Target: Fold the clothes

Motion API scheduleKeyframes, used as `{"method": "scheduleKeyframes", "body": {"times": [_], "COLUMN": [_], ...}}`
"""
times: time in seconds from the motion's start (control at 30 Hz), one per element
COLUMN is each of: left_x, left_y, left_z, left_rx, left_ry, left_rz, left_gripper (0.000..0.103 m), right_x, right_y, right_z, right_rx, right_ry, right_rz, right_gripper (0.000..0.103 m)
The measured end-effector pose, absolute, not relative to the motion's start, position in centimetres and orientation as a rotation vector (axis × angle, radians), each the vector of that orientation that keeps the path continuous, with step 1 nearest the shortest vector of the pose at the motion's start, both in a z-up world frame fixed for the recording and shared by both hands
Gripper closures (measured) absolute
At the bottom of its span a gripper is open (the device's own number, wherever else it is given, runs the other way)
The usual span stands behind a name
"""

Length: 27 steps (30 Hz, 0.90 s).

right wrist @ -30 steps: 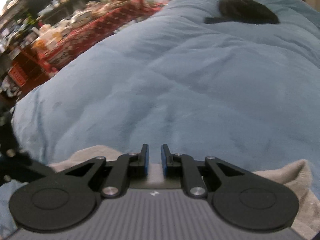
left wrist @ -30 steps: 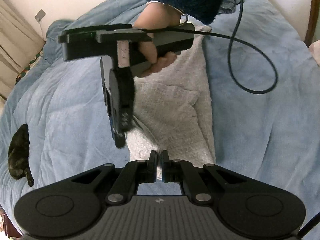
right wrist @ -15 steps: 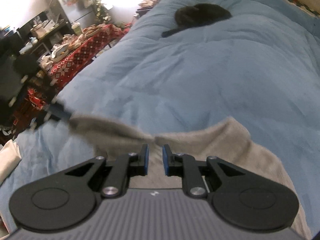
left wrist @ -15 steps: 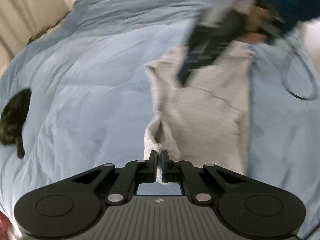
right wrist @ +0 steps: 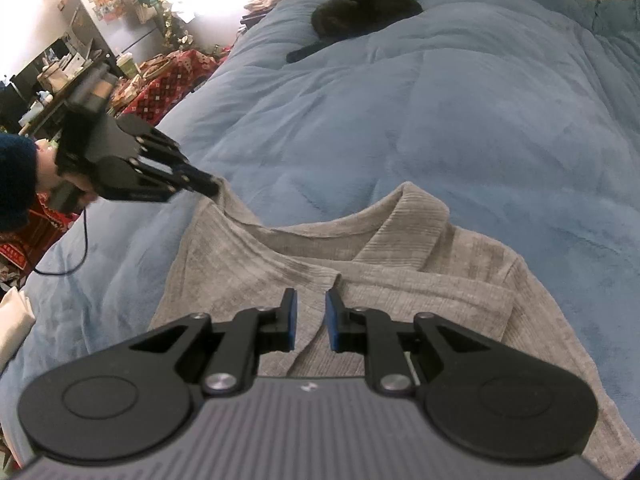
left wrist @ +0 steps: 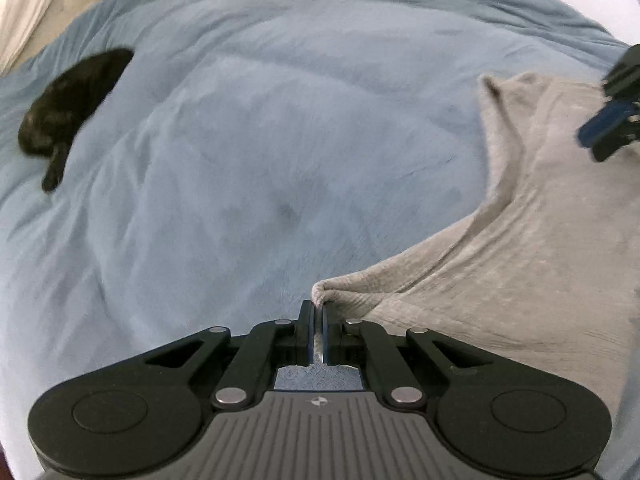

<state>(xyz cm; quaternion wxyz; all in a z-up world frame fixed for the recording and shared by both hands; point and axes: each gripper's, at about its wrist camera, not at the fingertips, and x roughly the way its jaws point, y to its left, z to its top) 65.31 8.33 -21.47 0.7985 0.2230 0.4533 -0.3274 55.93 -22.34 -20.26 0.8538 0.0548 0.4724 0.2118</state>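
Already the left hand-held gripper [left wrist: 316, 312] is pinched tight on a corner of the grey ribbed knit garment [right wrist: 360, 272], which lies spread across the blue quilted bed [right wrist: 400, 120]; the right hand-held gripper [right wrist: 310, 300] hovers over its middle, jaws slightly parted and empty.

**Right wrist: jaws apart over grey garment, left gripper pinching its corner**

Right gripper [right wrist: 310, 322] hangs above the grey ribbed garment [right wrist: 400, 280], blue pads parted, nothing between them. Garment lies on the blue comforter [right wrist: 400, 120]. Left gripper [right wrist: 212, 188] clamps a garment corner at upper left, held by a hand [right wrist: 52, 176] in a dark blue sleeve [right wrist: 14, 184]. A black animal [right wrist: 364, 12] lies far up the bed.
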Motion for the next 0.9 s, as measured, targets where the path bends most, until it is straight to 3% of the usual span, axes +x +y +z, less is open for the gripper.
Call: {"method": "scheduleKeyframes", "body": {"times": [0.13,0.23,0.3,0.43,0.53,0.67,0.9], "left_x": [66.1,66.8,67.2,67.3,66.0,62.4,60.4], "left_y": [8.6,9.3,10.0,11.1,12.3,11.7,9.1], "left_z": [-22.5,-22.1,-21.5,-19.9,-18.2,-17.0,-20.3], "left_rx": [0.395,0.327,0.298,0.303,0.251,0.242,0.202], "left_ry": [0.989,0.991,0.985,0.945,0.916,0.898,0.965], "left_rz": [-0.663,-0.608,-0.577,-0.508,-0.517,-0.581,-0.564], "left_gripper": [0.096,0.075,0.070,0.074,0.097,0.100,0.100], "right_x": [55.6,55.1,54.8,54.3,53.8,53.2,52.2], "right_y": [-22.6,-22.9,-23.0,-23.1,-23.0,-23.0,-23.2], "right_z": [-20.2,-20.1,-20.0,-19.7,-19.3,-19.2,-19.4], "right_rx": [0.126,0.143,0.156,0.175,0.182,0.197,0.215], "right_ry": [0.995,0.997,0.995,0.991,0.983,0.982,0.986], "right_rz": [0.440,0.429,0.425,0.424,0.431,0.433,0.421], "right_gripper": [0.085,0.085,0.084,0.084,0.083,0.083,0.083]}}
